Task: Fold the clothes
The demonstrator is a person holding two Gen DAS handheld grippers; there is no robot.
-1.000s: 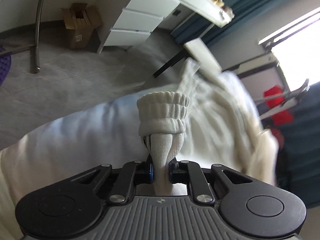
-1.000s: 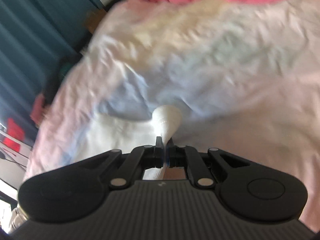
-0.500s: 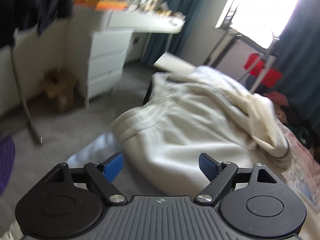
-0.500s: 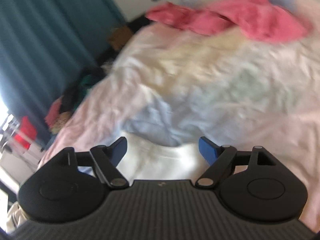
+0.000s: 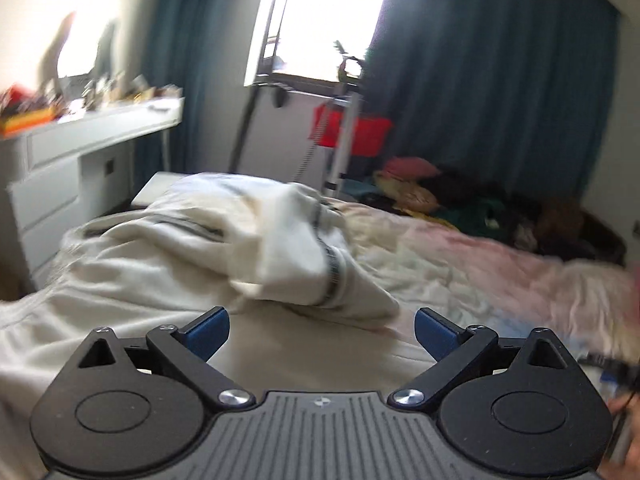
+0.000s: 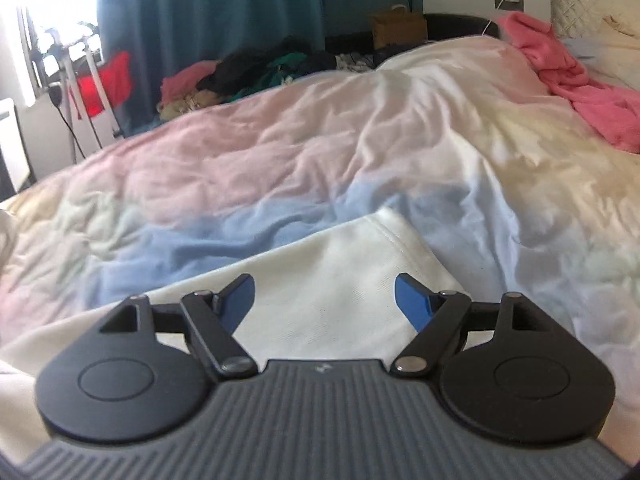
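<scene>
A bedroom bed under a crumpled pastel duvet: the left gripper, jaws opening and empty, hovers over a rumpled cream garment; the right gripper, jaws closing on nothing, hangs above its smooth corner; teal curtains beyond.

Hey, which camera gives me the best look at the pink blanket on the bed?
The right wrist view. There the pink blanket lies crumpled at the far right of the pastel duvet, lit and fairly sharp. In the left wrist view the blanket is not visible; the right edge there is blurred, showing only the duvet.
</scene>
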